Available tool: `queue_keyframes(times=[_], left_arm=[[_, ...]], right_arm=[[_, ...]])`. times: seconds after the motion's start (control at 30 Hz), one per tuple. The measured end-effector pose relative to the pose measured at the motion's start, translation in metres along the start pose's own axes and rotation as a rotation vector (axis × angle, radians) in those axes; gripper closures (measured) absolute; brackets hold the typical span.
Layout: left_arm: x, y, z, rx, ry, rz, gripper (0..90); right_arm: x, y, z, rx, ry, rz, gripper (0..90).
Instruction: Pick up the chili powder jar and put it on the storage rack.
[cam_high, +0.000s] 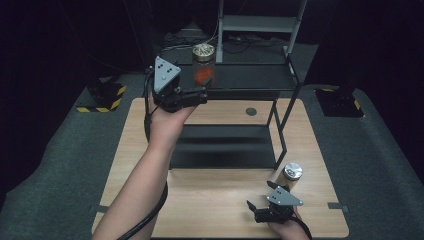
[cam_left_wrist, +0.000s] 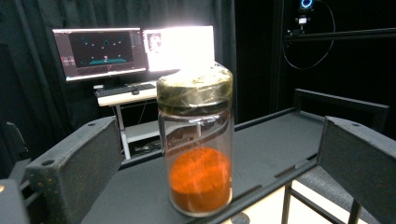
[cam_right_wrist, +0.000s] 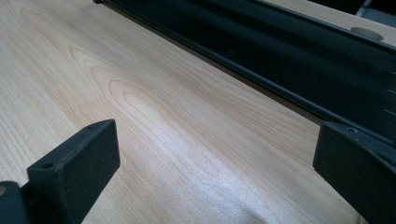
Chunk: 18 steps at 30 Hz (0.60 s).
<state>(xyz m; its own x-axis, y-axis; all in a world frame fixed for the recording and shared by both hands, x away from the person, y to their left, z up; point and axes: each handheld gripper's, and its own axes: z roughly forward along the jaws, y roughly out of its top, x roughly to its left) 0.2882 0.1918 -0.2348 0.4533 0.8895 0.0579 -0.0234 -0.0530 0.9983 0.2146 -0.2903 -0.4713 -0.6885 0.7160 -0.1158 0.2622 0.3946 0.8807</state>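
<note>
Glass jar (cam_left_wrist: 196, 144) of orange powder stands near the front edge of the black shelf's (cam_high: 250, 76) top tier, between the spread left tongs (cam_left_wrist: 205, 154), so an off-centre squeeze could tip it off; the right tongs (cam_right_wrist: 210, 172) gape idle over the table (cam_right_wrist: 140, 116).

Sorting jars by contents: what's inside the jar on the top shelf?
The jar holds orange powder filling roughly its lower third; above it the glass looks empty. The gold lid hides whatever sits right under it.
</note>
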Motion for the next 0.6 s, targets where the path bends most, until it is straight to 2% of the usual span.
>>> queue_keyframes(times=[0.2,0.43,0.6], left_arm=[[-0.005,-0.006,-0.02,-0.005,0.002,0.021,0.4],[-0.003,-0.014,-0.041,-0.01,-0.006,0.007,0.4],[-0.004,-0.019,-0.052,0.003,0.002,0.018,0.4]], right_arm=[[0.0,0.0,0.0,0.002,0.001,-0.005,0.0],[0.001,0.0,0.0,0.002,-0.002,-0.009,0.0],[0.0,0.001,0.0,0.005,-0.001,-0.01,0.0]])
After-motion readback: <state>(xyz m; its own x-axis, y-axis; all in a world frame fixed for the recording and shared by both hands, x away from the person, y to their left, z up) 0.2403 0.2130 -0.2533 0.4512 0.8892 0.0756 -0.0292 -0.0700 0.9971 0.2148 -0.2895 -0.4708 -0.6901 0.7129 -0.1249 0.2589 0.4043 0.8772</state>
